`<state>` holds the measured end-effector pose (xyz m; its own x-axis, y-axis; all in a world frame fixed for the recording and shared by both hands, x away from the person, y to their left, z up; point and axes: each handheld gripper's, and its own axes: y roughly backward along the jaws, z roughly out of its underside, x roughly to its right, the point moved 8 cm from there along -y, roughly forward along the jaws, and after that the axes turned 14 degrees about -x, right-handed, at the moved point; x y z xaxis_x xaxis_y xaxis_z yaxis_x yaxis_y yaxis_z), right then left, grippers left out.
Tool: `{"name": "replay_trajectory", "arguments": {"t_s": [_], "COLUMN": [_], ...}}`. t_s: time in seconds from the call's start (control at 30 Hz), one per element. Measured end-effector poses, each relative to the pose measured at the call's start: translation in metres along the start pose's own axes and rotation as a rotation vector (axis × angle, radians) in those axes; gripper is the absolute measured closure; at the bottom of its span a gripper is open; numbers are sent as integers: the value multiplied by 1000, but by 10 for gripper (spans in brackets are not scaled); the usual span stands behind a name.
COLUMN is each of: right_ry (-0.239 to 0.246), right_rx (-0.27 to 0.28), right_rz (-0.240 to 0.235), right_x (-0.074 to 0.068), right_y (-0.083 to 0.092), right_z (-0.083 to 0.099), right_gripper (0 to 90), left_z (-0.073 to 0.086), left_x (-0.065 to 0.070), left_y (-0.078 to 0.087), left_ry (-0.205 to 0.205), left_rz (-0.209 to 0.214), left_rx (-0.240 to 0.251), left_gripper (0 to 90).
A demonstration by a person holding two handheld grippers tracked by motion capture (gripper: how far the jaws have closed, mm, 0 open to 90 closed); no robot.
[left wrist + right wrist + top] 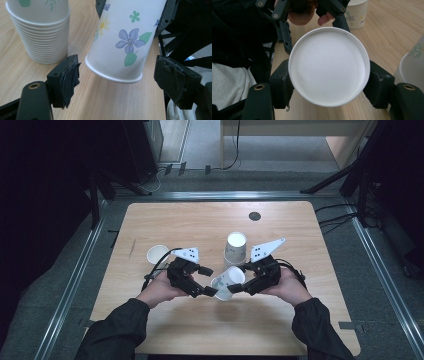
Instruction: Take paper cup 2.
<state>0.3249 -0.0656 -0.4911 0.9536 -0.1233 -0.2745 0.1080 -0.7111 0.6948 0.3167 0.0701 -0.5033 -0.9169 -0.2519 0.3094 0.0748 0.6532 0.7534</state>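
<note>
A floral paper cup [228, 282] hangs tilted just above the wooden table [200, 225], between my two grippers. My right gripper [239, 279] is shut on it: in the right gripper view both pads [282, 86] press the sides of the cup [329, 66], whose white base faces the camera. My left gripper [208, 281] stands open at the cup's mouth end. In the left gripper view the rolled rim of the cup [125, 42] sits between the pads [71, 77] with a gap on each side of my left gripper [120, 81].
An upside-down stack of cups [235, 247] [37, 30] [412, 67] stands just behind the grippers. A single upright cup [157, 254] [357, 11] sits at the left. A small dark round spot [255, 216] marks the far side of the table.
</note>
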Motion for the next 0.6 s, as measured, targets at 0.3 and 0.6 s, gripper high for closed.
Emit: {"name": "replay_trajectory", "arguments": {"t_s": [0.3,0.6], "right_ry": [-6,3], "right_rx": [14,9], "right_rz": [-19,-48], "right_x": [-5,-8], "right_y": [-5,-10], "right_z": [-6,-9], "right_gripper": [334,336], "left_z": [-3,-1], "left_x": [3,6], "left_y": [-7,-11], "left_ry": [-39,-75], "left_rz": [20,1], "left_rx": [-3,-19], "left_gripper": [206,207]}}
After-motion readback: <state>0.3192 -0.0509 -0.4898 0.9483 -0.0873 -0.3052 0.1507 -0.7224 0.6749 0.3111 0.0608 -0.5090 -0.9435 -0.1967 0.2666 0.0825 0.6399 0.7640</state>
